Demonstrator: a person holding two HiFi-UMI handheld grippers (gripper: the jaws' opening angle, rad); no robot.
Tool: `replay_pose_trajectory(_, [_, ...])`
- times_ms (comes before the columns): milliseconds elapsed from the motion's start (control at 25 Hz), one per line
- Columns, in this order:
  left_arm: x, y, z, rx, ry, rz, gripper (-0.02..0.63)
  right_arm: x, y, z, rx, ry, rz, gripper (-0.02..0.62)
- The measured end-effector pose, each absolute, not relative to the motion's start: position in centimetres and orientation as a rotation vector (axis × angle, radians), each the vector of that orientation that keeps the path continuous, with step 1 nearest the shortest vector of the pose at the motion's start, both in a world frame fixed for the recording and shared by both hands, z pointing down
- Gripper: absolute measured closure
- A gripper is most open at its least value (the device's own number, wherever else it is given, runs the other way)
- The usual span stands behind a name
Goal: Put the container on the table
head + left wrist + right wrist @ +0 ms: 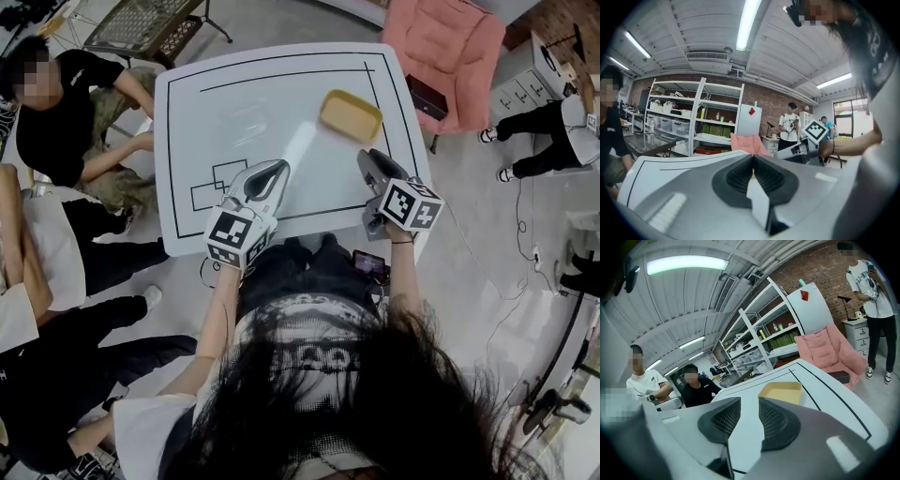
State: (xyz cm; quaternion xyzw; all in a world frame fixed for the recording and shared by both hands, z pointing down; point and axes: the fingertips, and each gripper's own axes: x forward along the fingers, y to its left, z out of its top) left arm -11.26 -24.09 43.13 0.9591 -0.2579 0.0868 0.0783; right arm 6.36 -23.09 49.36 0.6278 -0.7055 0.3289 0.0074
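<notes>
A shallow yellow container (351,114) lies on the white table (234,112), in the far right part of the black-lined field. In the right gripper view the container (780,392) lies just beyond the jaws. My right gripper (368,157) hovers over the table's near right edge, a short way in front of the container, its jaws a little apart with nothing between them (749,416). My left gripper (277,170) is held over the near middle of the table; its pads meet, with nothing in them (752,161).
A pink armchair (448,47) with a black box (427,96) stands beyond the table's right corner. People sit close along the left side (66,112). Another person (548,131) stands at the right. A phone (368,263) rests on my lap.
</notes>
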Motion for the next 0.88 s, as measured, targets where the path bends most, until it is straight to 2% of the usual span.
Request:
replay_pose_trajectory(560, [-8.9, -20.8, 43.5, 2.866, -0.728, 0.29, 0.606, 3.8, -18.5, 47.2, 1.867, -2.298, 0.978, 0.488])
replay_pose_trajectory(880, [-6.0, -16.6, 42.7, 2.878, -0.768, 0.279, 0.606, 5.3, -13.6, 46.8, 1.813, -2.355, 0.947, 0.506])
